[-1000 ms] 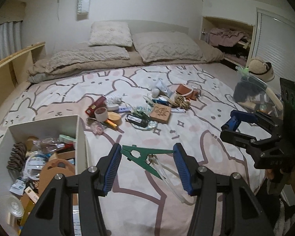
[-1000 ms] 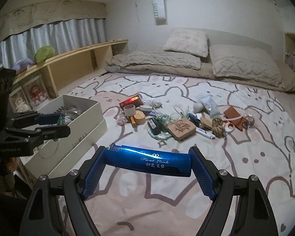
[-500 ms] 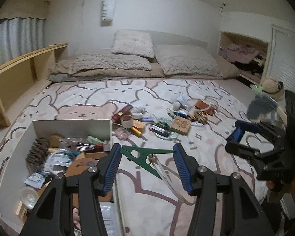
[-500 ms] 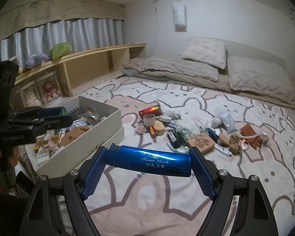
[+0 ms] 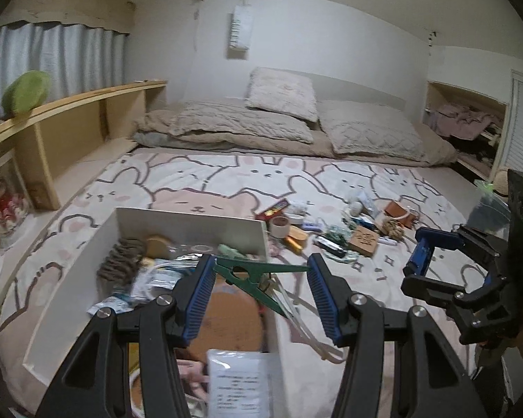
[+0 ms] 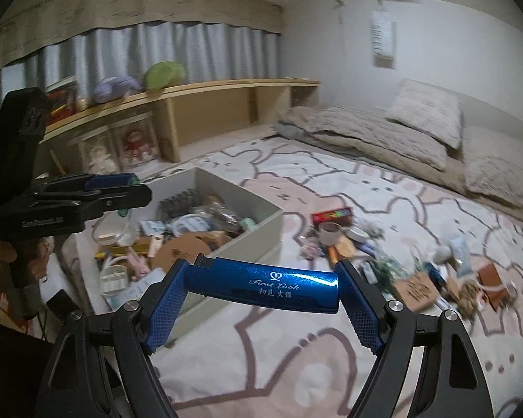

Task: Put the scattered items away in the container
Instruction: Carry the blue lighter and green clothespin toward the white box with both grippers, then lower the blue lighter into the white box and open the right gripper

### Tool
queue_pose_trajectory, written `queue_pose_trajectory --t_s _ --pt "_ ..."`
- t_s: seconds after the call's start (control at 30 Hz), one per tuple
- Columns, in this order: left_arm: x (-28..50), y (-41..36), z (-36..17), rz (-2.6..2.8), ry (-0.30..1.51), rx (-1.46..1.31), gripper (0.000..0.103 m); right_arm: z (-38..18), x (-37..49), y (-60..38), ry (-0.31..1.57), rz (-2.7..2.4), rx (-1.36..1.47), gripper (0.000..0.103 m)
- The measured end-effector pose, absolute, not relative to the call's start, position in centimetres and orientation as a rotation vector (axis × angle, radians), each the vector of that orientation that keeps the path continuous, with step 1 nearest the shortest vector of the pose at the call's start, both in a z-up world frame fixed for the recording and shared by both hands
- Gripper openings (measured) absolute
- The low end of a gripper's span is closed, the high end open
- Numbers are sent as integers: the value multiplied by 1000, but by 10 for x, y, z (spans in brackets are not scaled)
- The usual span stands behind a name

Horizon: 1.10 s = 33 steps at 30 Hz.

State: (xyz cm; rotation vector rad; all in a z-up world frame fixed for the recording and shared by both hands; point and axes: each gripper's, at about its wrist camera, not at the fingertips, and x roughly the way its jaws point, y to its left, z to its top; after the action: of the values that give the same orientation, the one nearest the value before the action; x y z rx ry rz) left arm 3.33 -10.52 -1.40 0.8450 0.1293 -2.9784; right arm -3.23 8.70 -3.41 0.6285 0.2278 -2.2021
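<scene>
My left gripper (image 5: 259, 299) is shut on a green clip (image 5: 258, 273) with clear tubing hanging from it, held above the right edge of the white box (image 5: 191, 221). The box is full of mixed items. My right gripper (image 6: 261, 303) is shut on a shiny blue case (image 6: 261, 287) with white lettering, held above the bedsheet just right of the box (image 6: 261, 230). The right gripper also shows in the left wrist view (image 5: 446, 271), and the left gripper in the right wrist view (image 6: 97, 195). Scattered items (image 5: 331, 230) lie on the bed beyond the box.
The bed has a bunny-print sheet (image 5: 261, 174), with pillows (image 5: 282, 94) and a folded duvet at the far end. A wooden shelf (image 5: 69, 104) with plush toys runs along the left side. A wall niche (image 5: 467, 125) holds clothes at right.
Both grippers have swung left toward the box with their loads. The green clip now hangs over the box's right edge; the blue case is nearer the box.
</scene>
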Motion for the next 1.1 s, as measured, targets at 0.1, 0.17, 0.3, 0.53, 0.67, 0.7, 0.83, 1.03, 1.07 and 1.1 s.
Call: queue_pose_trajectory --t_s 0.1,0.17,0.3,0.53,0.67,0.7,0.83,1.03,1.07,1.1 --pt "40 -119 -14 -2950 160 824 54 -33 -27 70 285 -2149 614 84" --pt "44 -127 -14 -2933 177 816 54 -33 -23 58 331 -2112 599 84" --pt "51 -141 -16 -2901 209 811 54 -35 -15 35 393 -2037 577 84" --pt "58 -161 -17 -2849 254 788 54 -36 -6 -5 503 -1926 534 84" --pt "62 -173 -17 -2825 283 773 54 -33 -6 -25 556 -1885 509 84" --pt "63 -176 -17 -2818 287 771 54 -34 -5 -30 572 -1872 507 84" --pt "66 -184 -22 -2789 286 772 54 -38 -3 -46 635 -1796 519 84" --pt "67 -193 -30 -2768 300 794 54 -56 2 -68 786 -1641 572 84" --pt "67 -193 -30 -2768 301 796 54 -58 2 -70 801 -1621 584 84" --pt "67 -193 -31 -2770 301 798 54 -60 1 -72 815 -1597 601 84"
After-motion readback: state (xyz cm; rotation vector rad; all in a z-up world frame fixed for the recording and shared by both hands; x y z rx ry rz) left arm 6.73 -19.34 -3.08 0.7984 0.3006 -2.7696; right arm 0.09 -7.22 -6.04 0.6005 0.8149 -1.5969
